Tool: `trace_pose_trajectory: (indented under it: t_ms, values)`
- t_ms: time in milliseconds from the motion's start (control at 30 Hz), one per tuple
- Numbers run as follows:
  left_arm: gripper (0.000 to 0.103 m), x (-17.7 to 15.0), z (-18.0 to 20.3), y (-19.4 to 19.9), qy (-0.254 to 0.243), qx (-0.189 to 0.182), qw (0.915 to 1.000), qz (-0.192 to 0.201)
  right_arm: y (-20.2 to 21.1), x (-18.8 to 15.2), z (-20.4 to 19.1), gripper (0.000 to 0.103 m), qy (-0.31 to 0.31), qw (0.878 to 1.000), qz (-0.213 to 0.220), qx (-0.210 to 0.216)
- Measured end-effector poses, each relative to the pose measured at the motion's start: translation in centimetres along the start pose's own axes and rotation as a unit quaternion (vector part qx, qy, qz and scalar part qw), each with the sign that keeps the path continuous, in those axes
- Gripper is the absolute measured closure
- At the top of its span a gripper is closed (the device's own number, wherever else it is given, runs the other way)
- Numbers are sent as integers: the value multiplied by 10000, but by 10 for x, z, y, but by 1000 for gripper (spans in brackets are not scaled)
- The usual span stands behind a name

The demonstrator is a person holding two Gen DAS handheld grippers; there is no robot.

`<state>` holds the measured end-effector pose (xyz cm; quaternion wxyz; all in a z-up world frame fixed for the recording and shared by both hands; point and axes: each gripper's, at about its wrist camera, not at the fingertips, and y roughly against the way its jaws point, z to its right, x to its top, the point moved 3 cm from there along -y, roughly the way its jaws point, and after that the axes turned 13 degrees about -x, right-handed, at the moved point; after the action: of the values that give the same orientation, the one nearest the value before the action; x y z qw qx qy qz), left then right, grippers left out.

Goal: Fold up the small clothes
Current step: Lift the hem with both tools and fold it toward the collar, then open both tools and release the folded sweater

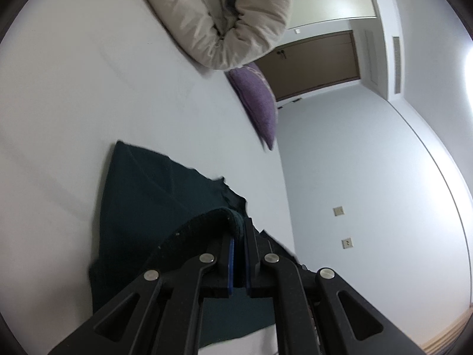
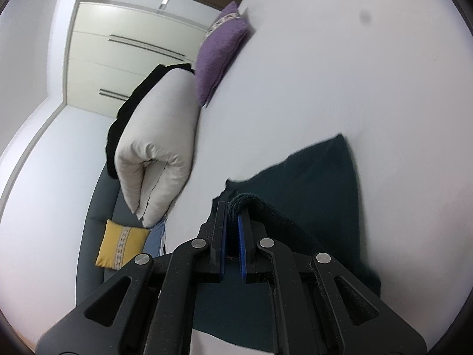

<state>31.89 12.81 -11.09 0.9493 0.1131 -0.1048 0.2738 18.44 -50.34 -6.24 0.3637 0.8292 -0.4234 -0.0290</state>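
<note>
A dark teal garment point(image 1: 153, 195) lies spread on the white bed sheet point(image 1: 74, 88). My left gripper point(image 1: 239, 230) is shut on a thick hem of it, and the cloth arches up from the sheet into the blue pads. In the right wrist view the same dark teal garment point(image 2: 319, 174) lies ahead and to the right. My right gripper point(image 2: 233, 210) is shut on another bunched edge, which sticks out past the fingertips. Both pinched edges are lifted off the sheet while the rest of the garment stays flat.
A rolled beige duvet point(image 1: 224, 20) and a purple cushion point(image 1: 257, 103) lie at the bed's far side. The right wrist view shows that beige duvet point(image 2: 159, 136), the purple cushion point(image 2: 218, 50), a yellow cushion point(image 2: 121, 245) on a grey sofa, and a white wardrobe point(image 2: 118, 59).
</note>
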Motion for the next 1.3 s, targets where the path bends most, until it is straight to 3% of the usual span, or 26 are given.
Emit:
trace_pose_trajectory:
  t_ms: [367,667,700,767,800,833,867,900,967,1100,1167,1300]
  values:
    - [97,44,-53,-40,170,528,9983,156,-84,51,10,98,-123,9985,-2,-540]
    - [96,65,-82,-66,237,861,9959,152,-125,84,20,97,-210,9948,142,-991]
    - [92,68,-85,-70,284,899,9954,143,-129,86,22,96,-213,9939,165,-1066]
    - [75,70,-89,-80,418,872,9953,40,-137,88,24,94,-204,9923,207,-1207]
    - [68,70,-85,-81,390,788,9961,40,-139,87,24,92,-194,9917,220,-1253]
    - [54,69,-82,-82,360,724,9967,41,-140,87,23,84,-179,9908,251,-1318]
    - [43,68,-78,-81,325,668,9972,50,-140,88,20,70,-137,9907,334,-1310]
    - [39,66,-75,-77,328,678,9971,86,-138,88,17,63,-120,9913,380,-1252]
    - [34,65,-71,-69,342,674,9970,170,-128,91,12,36,-134,9880,670,-1383]
    - [30,56,-58,-52,163,857,9958,291,-108,86,5,35,19,9884,718,-1335]
    - [30,44,-51,-47,-58,998,9947,220,-104,75,-3,35,379,9871,619,-1425]
    - [30,17,-44,-32,-483,1315,9900,158,-97,31,-12,35,1313,9719,511,-1885]
